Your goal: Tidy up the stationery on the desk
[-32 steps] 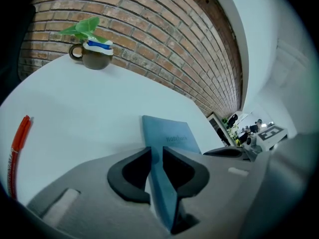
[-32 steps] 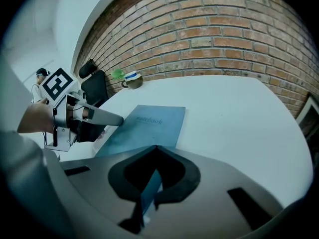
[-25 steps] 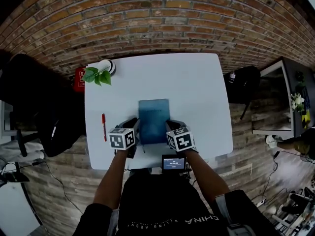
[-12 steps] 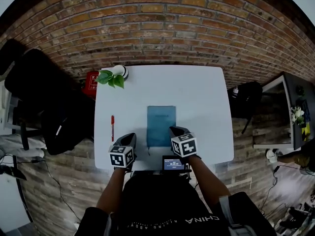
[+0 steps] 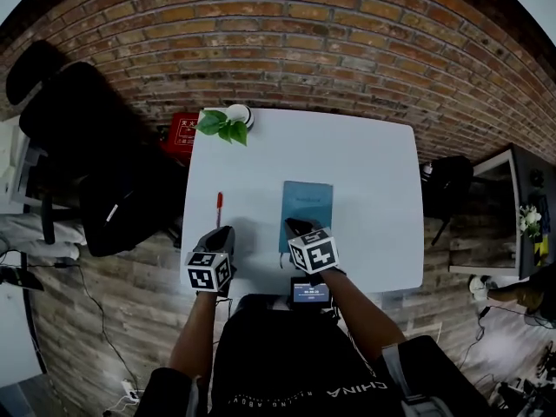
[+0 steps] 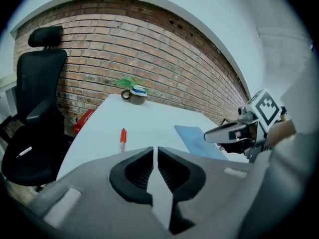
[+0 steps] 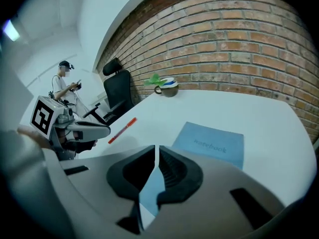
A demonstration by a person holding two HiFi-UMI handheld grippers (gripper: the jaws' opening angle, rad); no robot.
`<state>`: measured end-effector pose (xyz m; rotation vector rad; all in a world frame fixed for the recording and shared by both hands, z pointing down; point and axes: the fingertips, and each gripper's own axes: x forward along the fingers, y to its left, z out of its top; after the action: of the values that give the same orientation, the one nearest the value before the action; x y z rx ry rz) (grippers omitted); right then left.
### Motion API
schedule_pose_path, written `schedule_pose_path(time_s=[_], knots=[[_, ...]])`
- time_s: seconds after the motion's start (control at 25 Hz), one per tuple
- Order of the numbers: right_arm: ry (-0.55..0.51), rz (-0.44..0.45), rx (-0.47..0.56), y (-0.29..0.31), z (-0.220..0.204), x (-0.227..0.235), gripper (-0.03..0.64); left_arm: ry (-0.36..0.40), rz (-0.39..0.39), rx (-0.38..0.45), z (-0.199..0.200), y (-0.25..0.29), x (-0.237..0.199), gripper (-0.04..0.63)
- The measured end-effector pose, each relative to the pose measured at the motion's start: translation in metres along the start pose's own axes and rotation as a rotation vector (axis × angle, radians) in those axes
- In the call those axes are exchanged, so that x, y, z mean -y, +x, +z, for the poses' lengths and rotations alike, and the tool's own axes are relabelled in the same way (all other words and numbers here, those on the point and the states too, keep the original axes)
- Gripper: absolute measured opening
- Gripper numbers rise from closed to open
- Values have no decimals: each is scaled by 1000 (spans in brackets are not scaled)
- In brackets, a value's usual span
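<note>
Head view: the blue notebook (image 5: 308,208) lies flat near the middle of the white desk (image 5: 373,172), with the red pen (image 5: 218,208) apart to its left. Both are loose, so the tidying looks not yet done. Your right gripper (image 5: 295,227) is by the notebook's near left corner and your left gripper (image 5: 223,233) just short of the pen, likely each lined up on its own item. Both have their jaws drawn nearly together on nothing, so you'd have to spread them first; the potted plant (image 5: 228,122) stands clear at the far corner.
</note>
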<state>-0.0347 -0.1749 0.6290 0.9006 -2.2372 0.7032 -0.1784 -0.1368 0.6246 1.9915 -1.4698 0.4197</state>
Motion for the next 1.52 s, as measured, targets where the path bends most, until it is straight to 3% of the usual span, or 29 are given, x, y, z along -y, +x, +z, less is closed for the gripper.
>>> schedule_pose_path(time_s=[0.12,0.24,0.52,0.88,1.12,1.52], knots=[[-12,37,-15,25,13,-35,48,3,20,11,1,-14,-21,19],[-7,56,-35,49,20,-65,58,-3,17,18,0,-25,-41,83],[58,47,-64,100,24,-120,89,-7,26,7,-8,-44,-81,89],[132,-67,-69,137,24,-145,113,-42,67,-13,-29,-70,-117,89],[120,-179,-75,144,25,-147,117,-61,82,-29,-43,-83,-130,89],[104,-328,-78,149,18,-146,53,-66,98,-34,-48,-91,-141,89]])
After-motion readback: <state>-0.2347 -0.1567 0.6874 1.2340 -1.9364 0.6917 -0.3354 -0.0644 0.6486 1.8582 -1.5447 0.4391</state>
